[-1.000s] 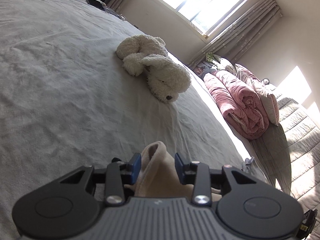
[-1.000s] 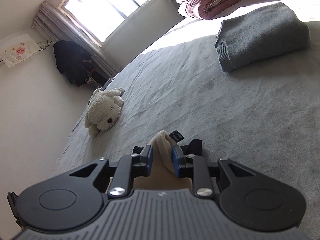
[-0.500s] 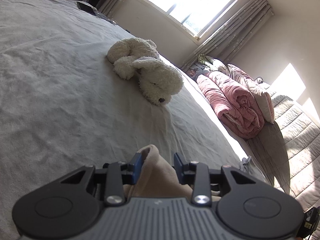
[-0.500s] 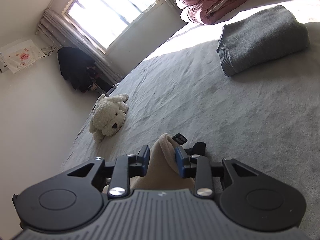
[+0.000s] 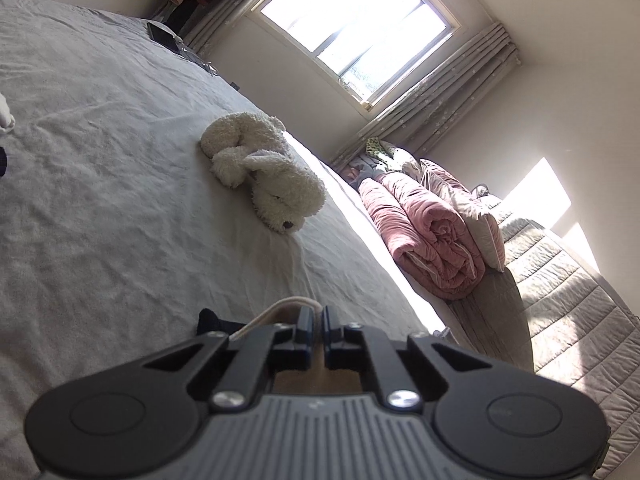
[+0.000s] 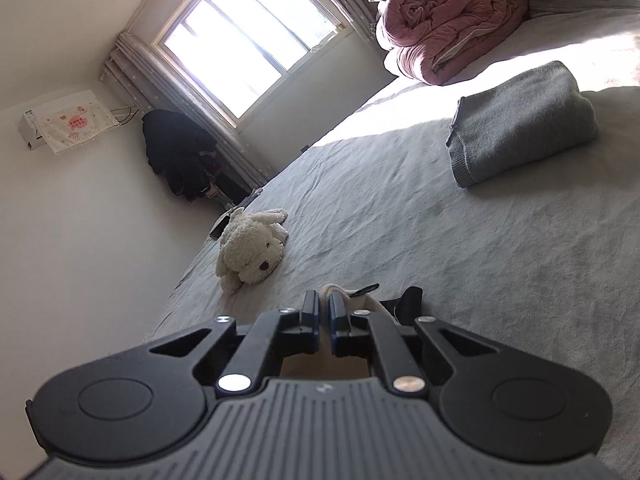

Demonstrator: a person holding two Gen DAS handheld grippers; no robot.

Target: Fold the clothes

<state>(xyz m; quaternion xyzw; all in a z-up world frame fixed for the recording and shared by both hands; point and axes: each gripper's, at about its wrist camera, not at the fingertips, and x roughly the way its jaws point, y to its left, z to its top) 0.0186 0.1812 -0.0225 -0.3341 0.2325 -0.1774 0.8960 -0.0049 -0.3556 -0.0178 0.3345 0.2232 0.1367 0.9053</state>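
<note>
A beige garment [image 5: 289,305] pokes up in a thin fold between the blue pads of my left gripper [image 5: 316,315], which is shut on it just above the grey bed sheet [image 5: 100,208]. More of the beige cloth shows under the jaws. In the right wrist view the same beige garment [image 6: 339,290] is pinched by my right gripper [image 6: 324,303], also shut on it. A small black piece [image 6: 408,300] sits right beside the cloth; what it is cannot be told. Most of the garment is hidden below both grippers.
A white plush dog [image 5: 264,172] [image 6: 252,250] lies on the bed ahead. A folded grey sweater [image 6: 520,120] rests to the right, and a rolled pink quilt [image 6: 452,20] [image 5: 424,232] lies beyond. Dark clothes [image 6: 176,156] hang beside the window.
Both grippers went from loosely open around the beige fold to shut on it. Both have risen a little with the cloth, so the bed looks lower and farther.
</note>
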